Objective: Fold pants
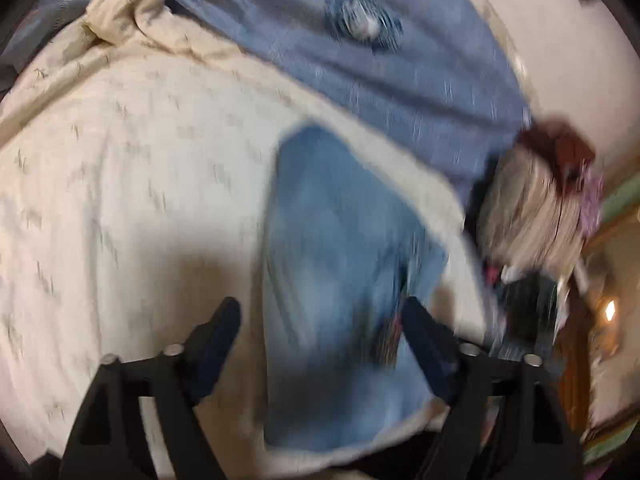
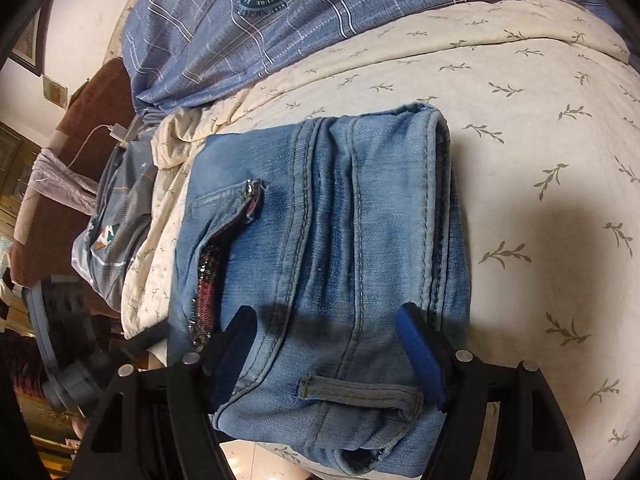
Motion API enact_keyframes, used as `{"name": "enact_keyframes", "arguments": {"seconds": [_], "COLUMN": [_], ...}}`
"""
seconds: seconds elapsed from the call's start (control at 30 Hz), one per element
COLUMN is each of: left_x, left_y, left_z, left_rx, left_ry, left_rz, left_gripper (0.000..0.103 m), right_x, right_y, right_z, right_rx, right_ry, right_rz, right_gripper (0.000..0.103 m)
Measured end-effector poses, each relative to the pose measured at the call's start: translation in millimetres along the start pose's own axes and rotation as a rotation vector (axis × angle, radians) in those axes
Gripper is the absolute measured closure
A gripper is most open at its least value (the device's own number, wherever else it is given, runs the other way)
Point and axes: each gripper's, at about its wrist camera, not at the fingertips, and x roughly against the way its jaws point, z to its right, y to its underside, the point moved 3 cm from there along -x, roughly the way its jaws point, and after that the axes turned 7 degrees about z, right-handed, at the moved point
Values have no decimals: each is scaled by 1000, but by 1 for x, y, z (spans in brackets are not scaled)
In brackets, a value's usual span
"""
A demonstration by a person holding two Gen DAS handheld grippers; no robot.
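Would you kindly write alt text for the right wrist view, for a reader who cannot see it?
A folded pair of blue jeans lies on a cream bedspread printed with small leaf sprigs, and the right gripper sits over its near end with the jaws wide apart, one finger at each side. A blue checked quilt lies bunched behind.

Under my fingers a bed with a cream leaf-print cover (image 2: 520, 92) carries folded jeans (image 2: 320, 240), a blue plaid quilt (image 2: 248, 36) along its far edge, a grey pillow (image 2: 116, 220) beside.
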Motion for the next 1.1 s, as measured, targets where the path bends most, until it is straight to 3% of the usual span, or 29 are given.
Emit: {"name": "enact_keyframes", "arguments": {"seconds": [0.03, 0.17, 0.2, 0.23, 0.27, 0.3, 0.37, 0.4, 0.47, 0.5, 0.57, 0.67, 0.73, 0.8, 0.87, 0.9, 0.97, 1.03, 1.1], "left_x": [-7, -67, -73, -75, -74, -69, -68, -74, -82, -77, -62, -34, -23, -25, -26, -35, -36, -38, -42], "left_y": [-10, -29, -28, -28, -29, -24, -8, -1, -8, -18, -25, -21, -12, 2, 15, 22, 29, 30, 31], "left_z": [-3, -7, -5, 1, 12, 38, 72, 76, 57, 39, 18, 6, -3, -7, -12, -12, -10, 1, 18], "left_rx": [12, 77, 79, 40, -49, -243, -529, -590, -452, -281, -113, -22, 41, 63, 61, 52, 15, -76, -167], "left_ry": [7, 21, 41, 16, -36, -117, -270, -323, -300, -231, -175, -123, -82, -65, -65, -74, -92, -138, -143], "left_rz": [7, -121, -126, -109, -85, -23, 46, 50, -3, -17, -19, -4, -35, -82, -123, -157, -148, -140, -138], "left_gripper": [14, 16, 36, 55, 67, 76, 77, 76, 65, 49, 25, 18, 17, 17, 17, 17, 15, 17, 57], "right_x": [0, 1, 1, 2, 2, 2, 1, 1, 0, 0, 4, 27, 41, 49, 41, 35, 16, 14, 11], "right_y": [0, 1, 1, 1, 1, 2, 2, 2, 3, 3, 3, 0, -4, -7, -6, -5, 0, 1, 1], "right_z": [-1, -2, -1, 0, 1, 3, 4, 3, 0, -2, -4, -3, 5, 23, 40, 43, 44, 33, 21], "right_rx": [7, 17, 15, 10, 4, -2, -4, 2, 13, 18, 11, -33, -87, -153, -208, -221, -226, -168, -122], "right_ry": [-3, -12, -21, -32, -42, -56, -62, -56, -38, -29, -26, -121, -142, -91, -65, -60, -55, -31, -11], "right_rz": [2, 9, 11, 13, 15, 17, 18, 16, 13, 16, 31, 110, 156, 182, 153, 129, 54, 71, 53], "right_gripper": [25, 24, 24, 24, 24, 24, 24, 24, 24, 24, 24, 24, 23, 21, 21, 21, 20, 19, 26]}}
